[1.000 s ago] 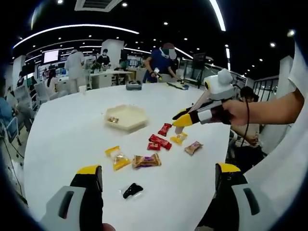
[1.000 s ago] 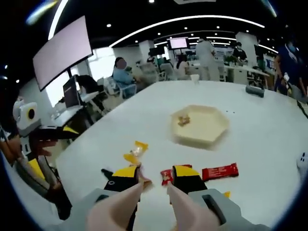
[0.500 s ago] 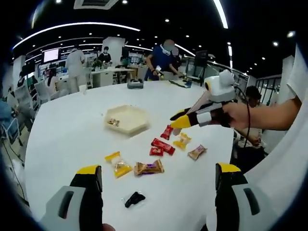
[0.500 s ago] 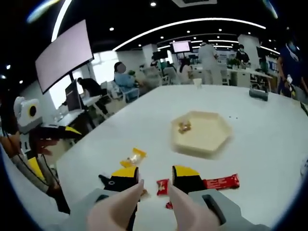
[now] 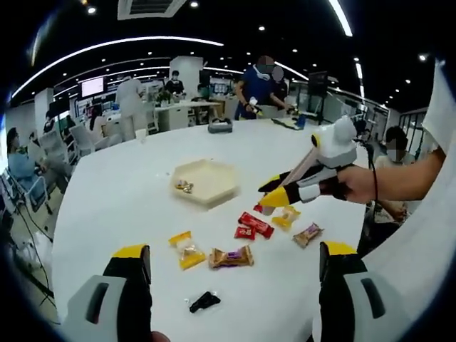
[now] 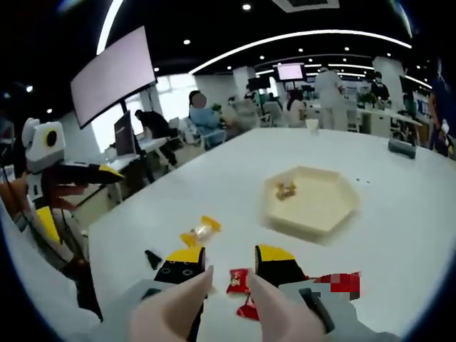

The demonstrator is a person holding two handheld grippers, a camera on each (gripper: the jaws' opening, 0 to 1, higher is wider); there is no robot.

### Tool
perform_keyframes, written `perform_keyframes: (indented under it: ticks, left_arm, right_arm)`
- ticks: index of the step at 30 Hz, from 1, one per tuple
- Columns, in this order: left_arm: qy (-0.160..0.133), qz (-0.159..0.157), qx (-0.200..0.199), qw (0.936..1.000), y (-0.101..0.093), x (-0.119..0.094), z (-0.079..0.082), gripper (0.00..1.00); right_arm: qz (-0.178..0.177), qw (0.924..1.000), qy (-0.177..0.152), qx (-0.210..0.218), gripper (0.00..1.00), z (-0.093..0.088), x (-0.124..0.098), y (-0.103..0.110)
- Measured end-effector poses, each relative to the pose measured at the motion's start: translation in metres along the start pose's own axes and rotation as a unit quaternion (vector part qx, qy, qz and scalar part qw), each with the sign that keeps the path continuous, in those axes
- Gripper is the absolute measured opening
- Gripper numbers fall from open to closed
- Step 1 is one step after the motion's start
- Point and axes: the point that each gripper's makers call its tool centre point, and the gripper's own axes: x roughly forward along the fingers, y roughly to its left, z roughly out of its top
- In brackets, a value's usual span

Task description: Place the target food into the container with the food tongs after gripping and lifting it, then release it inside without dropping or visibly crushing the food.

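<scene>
In the left gripper view the left gripper (image 5: 234, 267) shows its jaws spread wide at six o'clock, nothing between them; on the white table (image 5: 114, 192) lie a yellow snack (image 5: 187, 250), a brown wrapped bar (image 5: 231, 257), red packets (image 5: 251, 224) and, at twelve o'clock of these, the hexagonal container (image 5: 205, 182) with a small piece inside; at three o'clock a hand holds the right gripper (image 5: 276, 192) above the packets, tips near together. In the right gripper view the right gripper (image 6: 229, 267) stands slightly parted, empty, over a red packet (image 6: 237, 281); the container (image 6: 313, 201) sits at one o'clock.
</scene>
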Motion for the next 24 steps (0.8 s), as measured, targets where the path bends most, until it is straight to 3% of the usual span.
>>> perform_keyframes:
  ticks: [4,6,8,9,13,16,24]
  left_arm:
    - [0.021,0.007,0.0,0.9998,0.002,-0.003,-0.01,0.99]
    - [0.017,0.014,0.007,0.9997,0.001,-0.008,-0.009,0.99]
    - [0.023,0.018,0.009,0.9995,0.001,-0.011,-0.011,0.99]
    - [0.026,0.026,0.014,0.9992,0.002,-0.012,-0.013,0.99]
    - [0.036,0.027,0.003,0.999,0.002,-0.017,-0.024,0.99]
    - [0.052,0.033,0.005,0.9981,0.004,-0.022,-0.031,0.99]
    - [0.049,0.042,-0.004,0.9979,0.004,-0.031,-0.035,0.99]
  right_arm:
    - [0.001,0.9995,0.022,-0.023,0.26,-0.018,0.021,-0.002]
    - [0.009,0.9991,0.012,-0.04,0.26,-0.02,0.025,0.006]
    - [-0.004,0.9958,0.025,-0.088,0.25,-0.029,0.03,0.005]
    - [-0.017,0.9906,0.015,-0.135,0.25,-0.031,0.033,0.002]
    - [-0.013,0.9941,0.031,-0.103,0.25,-0.048,0.043,-0.002]
    - [-0.013,0.9942,0.035,-0.101,0.25,-0.052,0.048,-0.005]
    - [-0.002,0.9959,0.036,-0.083,0.26,-0.054,0.057,-0.005]
